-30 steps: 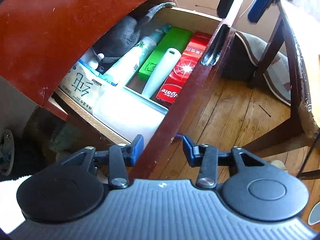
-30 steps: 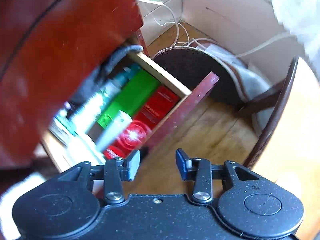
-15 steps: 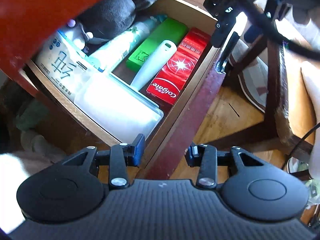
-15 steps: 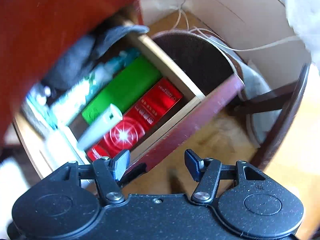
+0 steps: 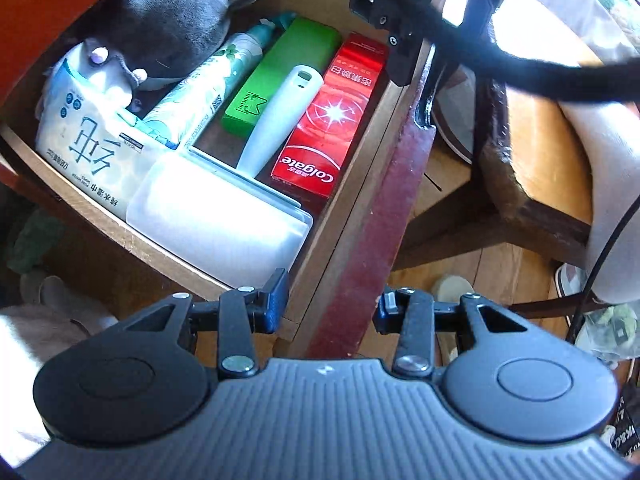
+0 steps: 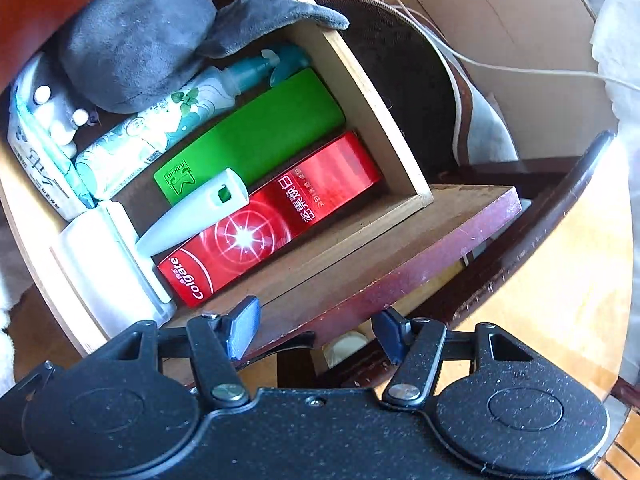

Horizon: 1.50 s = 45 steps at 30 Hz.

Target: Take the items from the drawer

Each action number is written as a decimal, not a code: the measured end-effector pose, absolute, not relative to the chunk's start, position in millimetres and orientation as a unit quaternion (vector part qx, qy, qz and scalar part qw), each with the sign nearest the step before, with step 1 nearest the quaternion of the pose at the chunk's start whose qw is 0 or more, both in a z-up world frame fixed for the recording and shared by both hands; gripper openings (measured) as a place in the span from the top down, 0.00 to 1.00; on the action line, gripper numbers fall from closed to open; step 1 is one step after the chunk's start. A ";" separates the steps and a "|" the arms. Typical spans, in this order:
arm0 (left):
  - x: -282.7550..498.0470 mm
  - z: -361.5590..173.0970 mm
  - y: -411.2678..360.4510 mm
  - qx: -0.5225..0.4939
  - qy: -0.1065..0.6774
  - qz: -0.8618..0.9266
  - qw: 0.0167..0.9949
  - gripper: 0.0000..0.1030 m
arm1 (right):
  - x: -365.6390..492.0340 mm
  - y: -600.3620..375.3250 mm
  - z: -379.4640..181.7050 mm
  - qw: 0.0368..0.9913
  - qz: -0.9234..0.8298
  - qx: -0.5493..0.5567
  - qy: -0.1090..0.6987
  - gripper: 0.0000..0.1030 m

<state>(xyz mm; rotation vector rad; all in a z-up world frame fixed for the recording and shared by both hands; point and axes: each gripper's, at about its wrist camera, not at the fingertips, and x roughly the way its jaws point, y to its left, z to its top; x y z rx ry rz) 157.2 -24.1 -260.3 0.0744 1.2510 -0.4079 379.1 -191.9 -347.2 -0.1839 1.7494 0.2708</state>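
The wooden drawer (image 5: pixel 362 216) (image 6: pixel 400 240) stands pulled out. Inside lie a red Colgate box (image 5: pixel 332 116) (image 6: pixel 272 220), a green case (image 5: pixel 276 76) (image 6: pixel 256 136), a white lint roller (image 5: pixel 224 216) (image 6: pixel 192 212), a mint spray bottle (image 5: pixel 208 80) (image 6: pixel 160 132), a tissue pack (image 5: pixel 88 140) (image 6: pixel 32 156) and a grey plush toy (image 5: pixel 172 24) (image 6: pixel 132 36). My left gripper (image 5: pixel 328 306) is open and empty above the drawer front. My right gripper (image 6: pixel 316 330) is open and empty over the drawer front near the Colgate box; its body shows at the top of the left wrist view (image 5: pixel 392 4).
A dark wooden chair (image 5: pixel 520 168) (image 6: pixel 532 224) with a tan seat stands right of the drawer. A round dark mat (image 6: pixel 404 92) and white cables (image 6: pixel 500 68) lie on the wood floor behind it. The red cabinet top (image 6: pixel 24 20) overhangs the drawer's back.
Both grippers have moved higher over the drawer, so more of its inside shows. The right gripper's jaws have spread wider. The drawer stands further out from under the cabinet top.
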 end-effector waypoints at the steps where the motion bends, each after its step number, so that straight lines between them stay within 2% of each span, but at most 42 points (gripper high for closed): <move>1: 158.6 -260.7 -23.6 0.037 0.582 -0.193 0.789 0.60 | 381.4 -191.4 -348.4 0.628 0.118 -0.080 0.765 0.35; 9: 177.2 -261.1 -6.3 0.046 0.583 -0.210 0.784 0.59 | 396.0 -181.5 -331.4 0.587 0.119 -0.123 0.791 0.30; 16: 172.8 -260.1 -3.9 0.044 0.577 -0.221 0.785 0.59 | 399.5 -154.7 -310.4 0.606 0.154 -0.207 0.752 0.32; 20: 169.8 -260.0 -4.4 0.047 0.573 -0.223 0.787 0.59 | 403.1 -141.1 -316.8 0.615 0.165 -0.224 0.737 0.32; 23: 166.5 -260.1 -6.8 0.057 0.569 -0.223 0.790 0.59 | 398.6 -132.5 -328.4 0.612 0.162 -0.277 0.723 0.22; 26: 164.6 -259.6 -8.6 0.064 0.566 -0.223 0.791 0.59 | 396.8 -128.3 -330.0 0.616 0.167 -0.298 0.710 0.20; 41: 163.2 -260.0 -15.4 0.075 0.559 -0.228 0.793 0.58 | 397.4 -133.1 -318.5 0.613 0.177 -0.272 0.721 0.20; 42: 165.3 -259.6 -13.9 0.075 0.559 -0.230 0.793 0.55 | 400.3 -134.0 -310.8 0.610 0.179 -0.265 0.725 0.20; 44: 169.6 -258.6 -11.0 0.073 0.557 -0.236 0.793 0.52 | 406.0 -135.2 -296.9 0.609 0.187 -0.240 0.732 0.29; 45: 171.7 -258.1 -9.5 0.072 0.556 -0.239 0.793 0.47 | 408.0 -139.2 -289.7 0.617 0.190 -0.224 0.730 0.29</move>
